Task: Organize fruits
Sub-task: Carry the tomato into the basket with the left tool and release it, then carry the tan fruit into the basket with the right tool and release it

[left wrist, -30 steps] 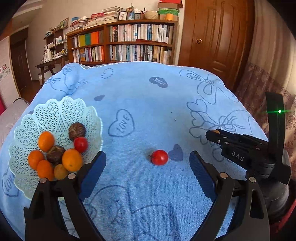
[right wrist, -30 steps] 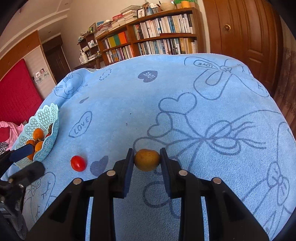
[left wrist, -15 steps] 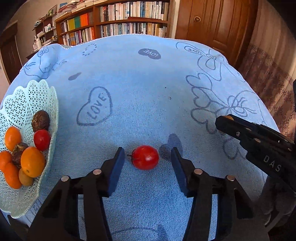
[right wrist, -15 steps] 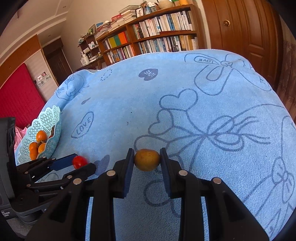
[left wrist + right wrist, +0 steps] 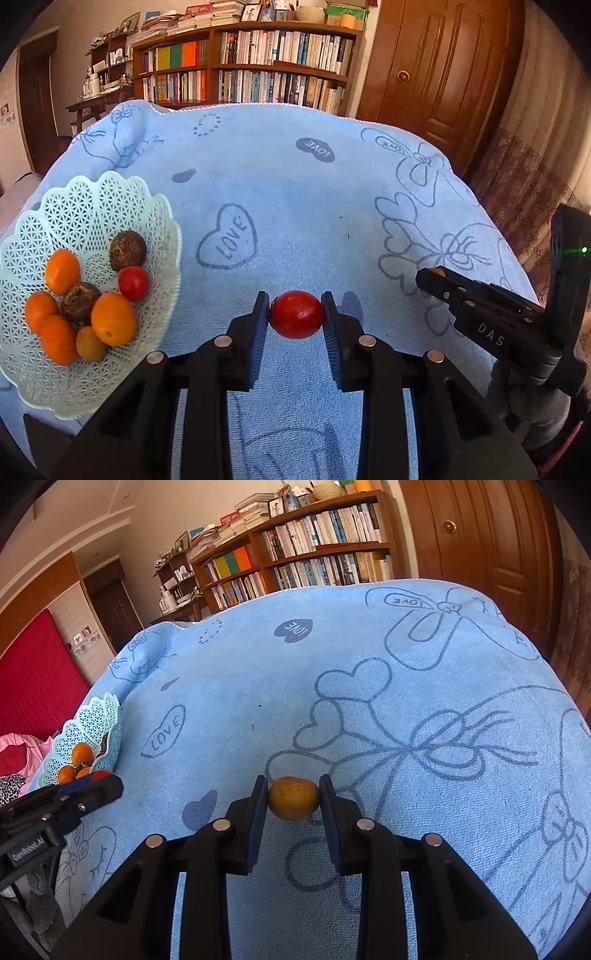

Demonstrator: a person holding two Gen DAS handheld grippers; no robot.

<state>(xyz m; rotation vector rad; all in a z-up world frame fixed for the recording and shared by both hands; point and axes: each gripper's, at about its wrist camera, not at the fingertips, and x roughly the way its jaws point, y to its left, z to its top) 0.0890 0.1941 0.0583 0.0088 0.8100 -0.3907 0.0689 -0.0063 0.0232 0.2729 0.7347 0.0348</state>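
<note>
The surface [image 5: 295,192], draped in a blue towel printed with hearts and bows, carries everything here, and all of the loose fruit is now either in the basket or in a claw. That suggests the sorting is near its end, with only the deliveries left.

The pale lattice basket [image 5: 85,206] sits at the left edge of the surface, beside the left claw and well apart from the right one. It is the collecting point, which explains why the fruit is heaped there. Inside lie several oranges [image 5: 112,318], two dark brown wrinkled fruits [image 5: 127,249], one small tomato [image 5: 133,282] and a small yellowish fruit low in the pile (partly hidden by an orange). In the right wrist view only the basket's far wall and a few oranges show.

The left claw [image 5: 296,315] is clamped on a red tomato [image 5: 296,314], a pad pressed against each side so the round skin cannot roll out. It appears to be held just clear of the towel, though I cannot tell that for certain. The basket lies a short way to its left, so this one should go in first.

The right claw [image 5: 293,799] grips a yellow-brown fruit [image 5: 293,798] (mottled skin, perhaps a small pear or kumquat) the same way, side to side. It has the whole width of the towel to cross before reaching the basket.
</note>
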